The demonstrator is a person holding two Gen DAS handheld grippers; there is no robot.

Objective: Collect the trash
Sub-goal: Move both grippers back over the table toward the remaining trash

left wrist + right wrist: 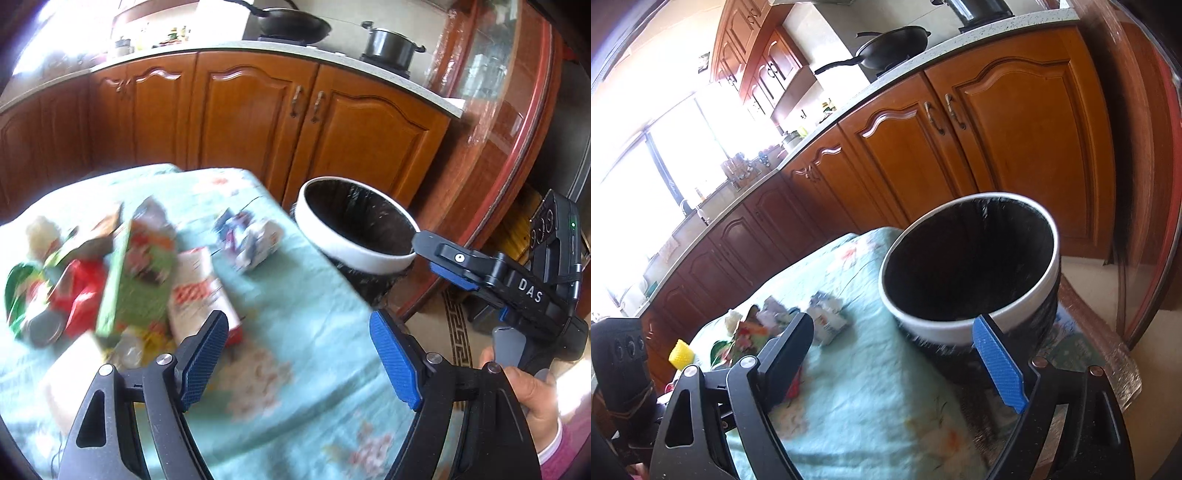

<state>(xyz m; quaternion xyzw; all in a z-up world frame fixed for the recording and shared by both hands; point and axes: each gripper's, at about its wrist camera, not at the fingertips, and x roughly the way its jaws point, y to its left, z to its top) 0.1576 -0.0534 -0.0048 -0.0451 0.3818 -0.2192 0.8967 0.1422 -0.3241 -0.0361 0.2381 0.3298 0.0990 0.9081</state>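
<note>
1. The table [303,332] carries a soft, wrinkled pale-green cloth with a faded flower print.
2. The trash pile [122,273] lies toward the table's left edge: crinkled glossy wrappers in red and green, a flat green carton, a white-and-red box (print blurred, unreadable). A small crumpled blue-and-white carton [251,236] sits apart, near the far right edge.
3. The bin [971,266], round, with a black inside and a smooth white rim, stands just off the table's right edge.
4. The left gripper [299,354] angles down over the near part of the table; its ribbed blue pads stand wide apart with nothing between them.
5. The right gripper [908,354] tilts down toward the bin's near rim, jaws released and empty. A hand [532,398] grasps its handle, a pink sleeve at the wrist.
</note>
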